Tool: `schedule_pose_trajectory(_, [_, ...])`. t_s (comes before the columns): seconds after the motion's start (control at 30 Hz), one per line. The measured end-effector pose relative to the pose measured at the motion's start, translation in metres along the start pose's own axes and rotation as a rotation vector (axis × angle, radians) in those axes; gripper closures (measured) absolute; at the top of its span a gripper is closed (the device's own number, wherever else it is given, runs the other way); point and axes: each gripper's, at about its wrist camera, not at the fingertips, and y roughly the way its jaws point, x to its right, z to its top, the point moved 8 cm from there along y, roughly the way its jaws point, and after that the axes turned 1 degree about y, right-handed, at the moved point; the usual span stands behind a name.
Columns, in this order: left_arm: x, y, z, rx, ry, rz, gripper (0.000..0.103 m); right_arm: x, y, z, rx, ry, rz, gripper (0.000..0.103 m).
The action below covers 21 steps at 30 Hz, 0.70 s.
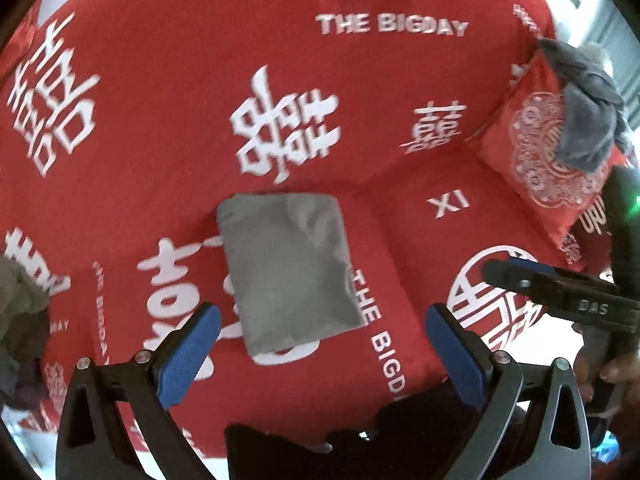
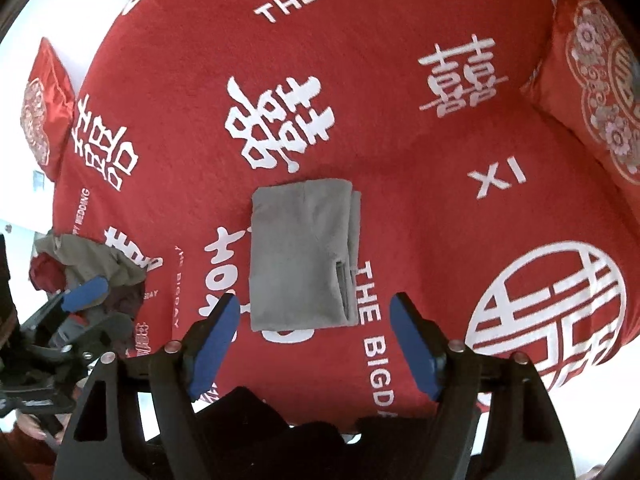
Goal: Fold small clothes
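Both grippers, left (image 1: 322, 326) and right (image 2: 316, 320), are held spread and empty above the red bedspread (image 2: 400, 152). Just beyond them a folded grey garment (image 2: 302, 254) is laid flat, well away from the bedspread's edges.

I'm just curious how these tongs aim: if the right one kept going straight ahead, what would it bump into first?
Most likely the folded grey garment, which lies on the red bedspread right ahead of the open right tongs. Depth is hard to judge.
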Motion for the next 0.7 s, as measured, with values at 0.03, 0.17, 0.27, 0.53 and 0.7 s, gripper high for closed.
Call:
schedule_pose_trajectory(0.03, [-0.003, 0.0, -0.001, -0.004, -0.014, 0.003, 0.001, 0.002, 0.001, -0.001, -0.004, 0.007, 0.0, 0.023])
schedule_pose_trajectory(0.17, [-0.016, 0.005, 0.0, -0.009, -0.061, 0.024, 0.001, 0.009, 0.002, 0.0, -0.018, 0.023, -0.013, 0.023])
schedule_pose_trajectory(0.27, [-0.022, 0.013, -0.002, -0.035, -0.083, 0.04, 0.001, 0.013, 0.0, 0.003, -0.015, 0.017, -0.027, 0.023])
schedule_pose_trajectory(0.53, [-0.025, 0.023, -0.006, -0.075, -0.104, 0.056, 0.001, 0.024, 0.0, 0.015, -0.01, 0.047, -0.027, 0.023])
schedule_pose_trajectory(0.7, [-0.027, 0.031, -0.005, -0.086, -0.105, 0.07, 0.001, 0.028, 0.005, 0.017, -0.029, 0.059, -0.018, 0.023])
